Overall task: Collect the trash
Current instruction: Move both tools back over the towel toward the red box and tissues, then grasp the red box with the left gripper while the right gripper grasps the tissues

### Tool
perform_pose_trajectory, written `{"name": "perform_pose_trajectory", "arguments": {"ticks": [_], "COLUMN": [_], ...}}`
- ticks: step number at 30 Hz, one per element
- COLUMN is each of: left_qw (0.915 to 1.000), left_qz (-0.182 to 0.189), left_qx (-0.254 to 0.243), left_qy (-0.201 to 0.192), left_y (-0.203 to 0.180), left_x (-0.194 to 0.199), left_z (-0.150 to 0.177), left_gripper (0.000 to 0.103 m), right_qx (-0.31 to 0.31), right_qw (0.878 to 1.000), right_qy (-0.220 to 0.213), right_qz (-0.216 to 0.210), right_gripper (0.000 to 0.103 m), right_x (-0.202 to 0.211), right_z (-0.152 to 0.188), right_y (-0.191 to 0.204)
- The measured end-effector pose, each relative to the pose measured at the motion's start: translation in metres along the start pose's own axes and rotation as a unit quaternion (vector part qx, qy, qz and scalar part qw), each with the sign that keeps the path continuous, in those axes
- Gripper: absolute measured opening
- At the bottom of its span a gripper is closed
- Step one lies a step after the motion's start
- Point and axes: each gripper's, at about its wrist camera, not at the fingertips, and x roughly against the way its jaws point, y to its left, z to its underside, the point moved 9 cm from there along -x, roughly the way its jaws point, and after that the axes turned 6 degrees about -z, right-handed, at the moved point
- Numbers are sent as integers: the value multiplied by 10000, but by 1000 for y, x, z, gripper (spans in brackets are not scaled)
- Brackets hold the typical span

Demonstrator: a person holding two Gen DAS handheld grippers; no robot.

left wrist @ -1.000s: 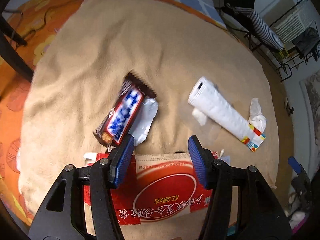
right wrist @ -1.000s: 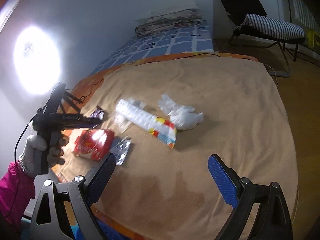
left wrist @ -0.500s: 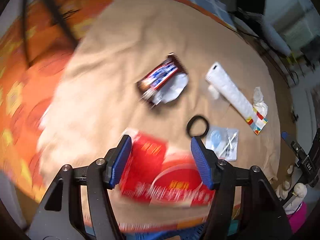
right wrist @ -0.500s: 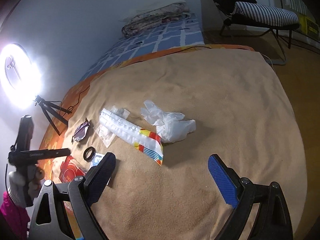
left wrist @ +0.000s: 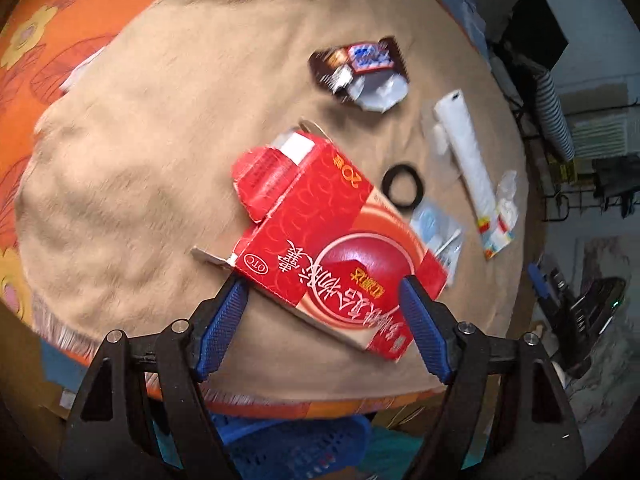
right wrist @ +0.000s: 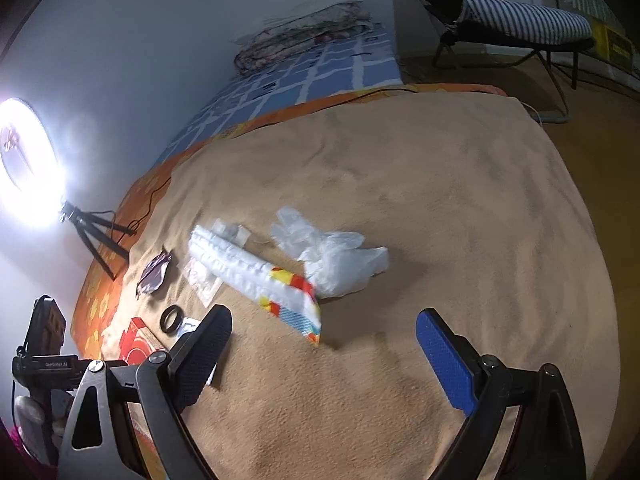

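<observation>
red medicine box (left wrist: pixel 320 236) lies flap-open on the tan blanket (left wrist: pixel 160 160), white insert showing. my left gripper (left wrist: pixel 324 292) has just been widening, box between its tips, ungripped. right gripper (right wrist: pixel 324 344) spread wide, empty.

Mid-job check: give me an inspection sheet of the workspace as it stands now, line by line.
Surface: tan blanket over an orange floral sheet.
Job's things: red box with its flap open, candy wrapper, long white wrapper, crumpled clear plastic, small clear packet.
Clutter: black ring.
Grippers: left gripper open, jaws just widened, astride the box's near end; right gripper open, nothing between its jaws.
Cables: thin black cable on the sheet.
Surroundings: ring light on tripod, striped lounger, blue basket.
</observation>
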Motion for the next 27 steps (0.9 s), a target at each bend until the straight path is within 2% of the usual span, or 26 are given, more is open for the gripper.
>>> {"name": "perform_pose_trajectory", "arguments": {"ticks": [3, 6, 13, 16, 19, 21, 23, 24, 27], "left_qw": [9997, 9994, 9997, 9991, 9993, 9989, 9987, 9985, 9971], "left_qz": [190, 66, 24, -52, 101, 155, 136, 190, 256], "left_qx": [26, -209, -235, -354, -218, -156, -185, -185, -365], "left_qy": [-174, -257, -55, -235, -298, -404, -450, -477, -623], "left_y": [-13, -24, -28, -36, -43, -45, -50, -54, -71], "left_x": [0, -3, -16, -20, -20, -17, -15, -13, -10], "left_z": [-14, -19, 21, 19, 9, 1, -6, -8, -13], "left_gripper": [80, 80, 80, 80, 80, 68, 44, 41, 40], "right_qx": [-65, -168, -27, -44, -156, -227, -351, -444, -686], "right_qw": [10000, 9998, 9999, 9999, 9997, 9996, 9993, 9988, 9972], "right_qy": [6, 54, 93, 154, 183, 153, 107, 90, 92], "right_qz": [54, 53, 57, 60, -26, -62, -119, -163, -289], "right_gripper": [95, 95, 95, 93, 92, 92, 91, 90, 88], "right_x": [-4, -9, -12, -17, -20, -21, -23, -26, -36], "right_z": [-3, -2, -2, 0, 0, -4, -8, -11, -16], "right_y": [-8, -14, -14, -15, -17, -19, -23, -25, -31]}}
